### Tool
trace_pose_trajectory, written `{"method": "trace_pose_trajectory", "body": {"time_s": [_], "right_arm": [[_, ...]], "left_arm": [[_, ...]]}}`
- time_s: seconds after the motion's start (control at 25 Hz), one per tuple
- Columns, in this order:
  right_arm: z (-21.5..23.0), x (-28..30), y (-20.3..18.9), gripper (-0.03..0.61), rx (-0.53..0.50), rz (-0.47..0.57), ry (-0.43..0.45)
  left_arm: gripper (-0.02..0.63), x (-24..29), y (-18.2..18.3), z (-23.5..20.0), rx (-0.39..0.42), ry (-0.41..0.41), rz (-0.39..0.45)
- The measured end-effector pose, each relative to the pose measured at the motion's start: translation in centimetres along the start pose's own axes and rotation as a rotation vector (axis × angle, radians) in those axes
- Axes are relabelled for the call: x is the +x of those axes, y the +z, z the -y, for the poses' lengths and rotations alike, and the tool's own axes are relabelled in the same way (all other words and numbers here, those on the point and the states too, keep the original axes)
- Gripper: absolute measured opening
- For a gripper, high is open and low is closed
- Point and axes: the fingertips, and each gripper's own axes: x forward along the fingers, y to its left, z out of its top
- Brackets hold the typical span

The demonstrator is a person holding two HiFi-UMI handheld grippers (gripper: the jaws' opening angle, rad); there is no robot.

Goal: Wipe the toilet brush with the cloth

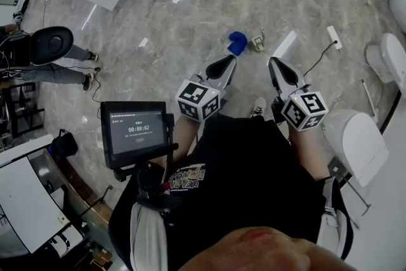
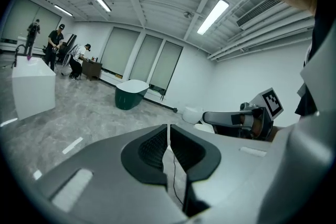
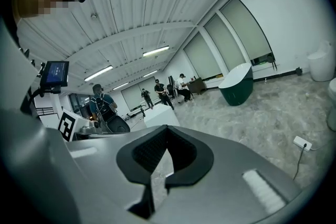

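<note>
On a grey marbled floor (image 1: 158,9), a person holds the left gripper (image 1: 229,61) and right gripper (image 1: 274,63) side by side, each with its jaws together on nothing. The blue cloth (image 1: 237,42) lies crumpled on the floor just ahead. A small pale object (image 1: 257,43), possibly the toilet brush's holder, sits just beside it. The pick-up likely goes best if one gripper opens first, then lowers over a raised fold, clear of that neighbour.
</note>
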Motion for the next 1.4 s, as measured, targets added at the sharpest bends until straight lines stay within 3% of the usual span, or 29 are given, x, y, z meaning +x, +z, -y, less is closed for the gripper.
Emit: {"method": "trace_pose_trajectory", "body": {"time_s": [0.08, 0.28, 0.48, 0.8, 1.04, 1.24, 1.4], "right_arm": [[1.3, -0.9, -0.8, 0.005, -0.003, -0.03, -0.001], [10.9, -5.1, -4.3, 0.005, -0.027, -0.104, -0.002], [15.4, -5.1, -8.3, 0.005, -0.029, -0.209, 0.0], [15.6, -1.1, -10.4, 0.005, -0.038, -0.226, -0.013], [15.4, 2.7, -11.8, 0.005, -0.059, -0.243, -0.075], [17.0, 8.5, -14.6, 0.006, -0.013, -0.255, -0.144], [15.7, 7.4, -16.0, 0.032, -0.015, -0.233, -0.203]], "left_arm": [[0.018, 0.9, -1.4, 0.6, -0.024, 0.011, -0.009], [0.018, 7.9, -7.8, 4.0, -0.069, 0.071, -0.045], [0.018, 8.4, -11.5, 3.6, -0.11, 0.152, -0.123], [0.018, 6.2, -12.0, -0.9, -0.023, 0.231, -0.145], [0.02, 7.9, -12.0, -6.7, 0.076, 0.2, -0.152], [0.018, 10.8, -14.0, -13.5, 0.019, 0.147, -0.156], [0.02, 9.7, -16.0, -13.7, -0.009, 0.126, -0.139]]}}
